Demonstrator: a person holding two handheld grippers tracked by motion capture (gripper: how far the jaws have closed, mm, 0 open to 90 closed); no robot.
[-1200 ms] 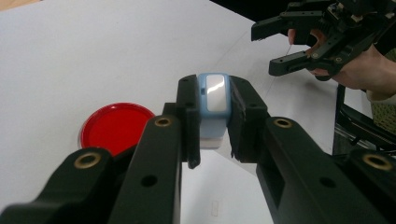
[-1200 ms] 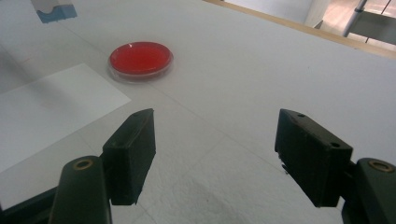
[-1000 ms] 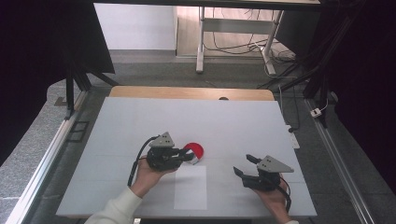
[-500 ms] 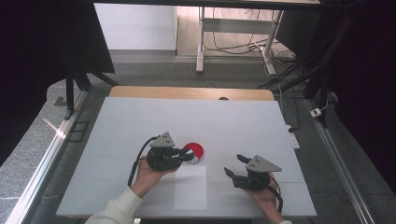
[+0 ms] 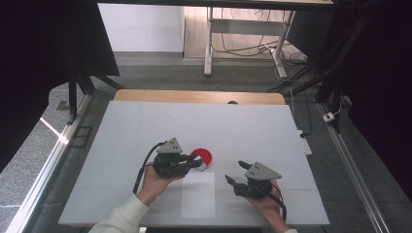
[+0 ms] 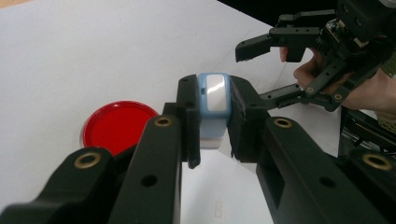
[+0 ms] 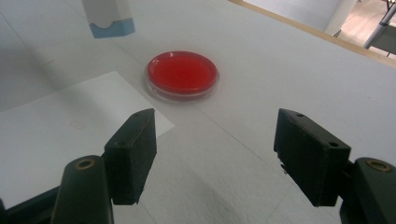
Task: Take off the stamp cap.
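Fingertips (image 6: 192, 126) of the left gripper (image 6: 212, 123) are clamped on a small light-blue block (image 6: 213, 109) with a shiny pale face, held up off the table just beside the red dish (image 6: 117, 127). Over on the right gripper (image 7: 212, 156), the two black pads (image 7: 133, 151) stand wide apart with nothing between them, pointing toward that same red dish (image 7: 182, 73).

Now the setting: a broad white table (image 5: 160, 126) with a wooden strip along its far edge, grey floor around it, dark curtains at both sides, and a metal desk frame with loose cables beyond the far edge. A white sheet of paper (image 5: 198, 194) lies flat on the table just nearer the person than the red dish (image 5: 201, 158), its corner close to the dish rim.

That dish is round, shallow and bright red, with a clear rim, sitting flat on the table. The blue block has a paler lower part and hangs above the paper's far edge in the right gripper view (image 7: 108, 17).

From above, the left gripper (image 5: 197, 162) reaches the dish's near side, while the right gripper (image 5: 234, 174) sits off to the dish's right, apart from it. The open space between the right pads leads straight to the dish.
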